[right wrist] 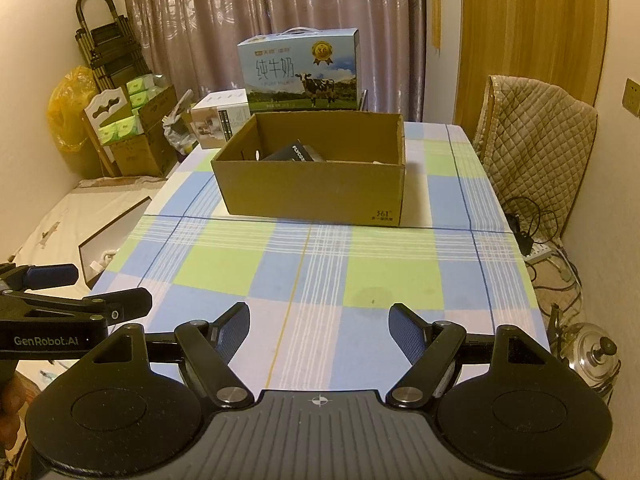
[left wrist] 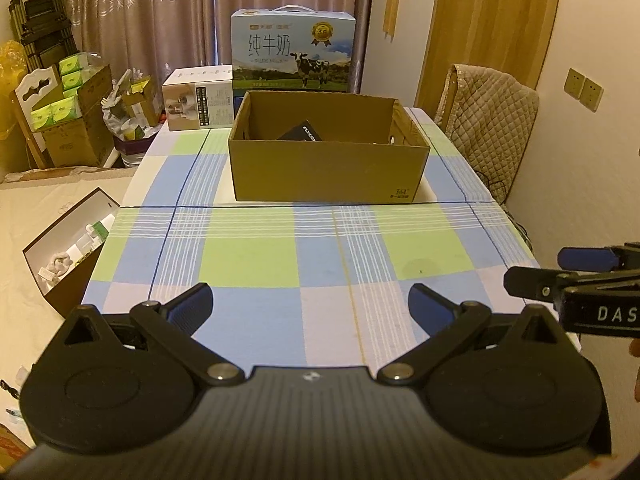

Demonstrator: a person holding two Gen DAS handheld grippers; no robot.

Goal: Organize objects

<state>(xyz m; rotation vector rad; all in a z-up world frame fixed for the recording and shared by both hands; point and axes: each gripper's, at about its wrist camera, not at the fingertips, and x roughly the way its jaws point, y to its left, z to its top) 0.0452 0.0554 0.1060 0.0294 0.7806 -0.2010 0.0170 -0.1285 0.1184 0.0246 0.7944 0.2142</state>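
1. Both grippers are held side by side above the near end of a table (left wrist: 256, 264) covered w/ a blue, green and white checked cloth – nothing is gripped by either.
2. Left gripper (left wrist: 311, 304): jaws are spread wide, released, only bare cloth is seen between the blue pads.
3. Right gripper (right wrist: 319, 326): same deal, jaws parted and empty; its blue-tipped fingers also show at the right edge of the left wrist view.
4. Cardboard box (right wrist: 312, 192) is set further down the table, roughly centred, open at the top, well apart from both grippers.
5. Inside the box a black packet (right wrist: 290, 153) w/ white lettering is seen leaning at a tilt – the rest of the contents can't be made out.
6. Behind the box, at the far end, a milk carton case (left wrist: 293, 54) w/ a cow picture is stood upright, and a smaller white box (left wrist: 199, 100) sits beside it to the left.
7. A chair (right wrist: 536, 140) draped in a quilted cover is placed at the table's right side.
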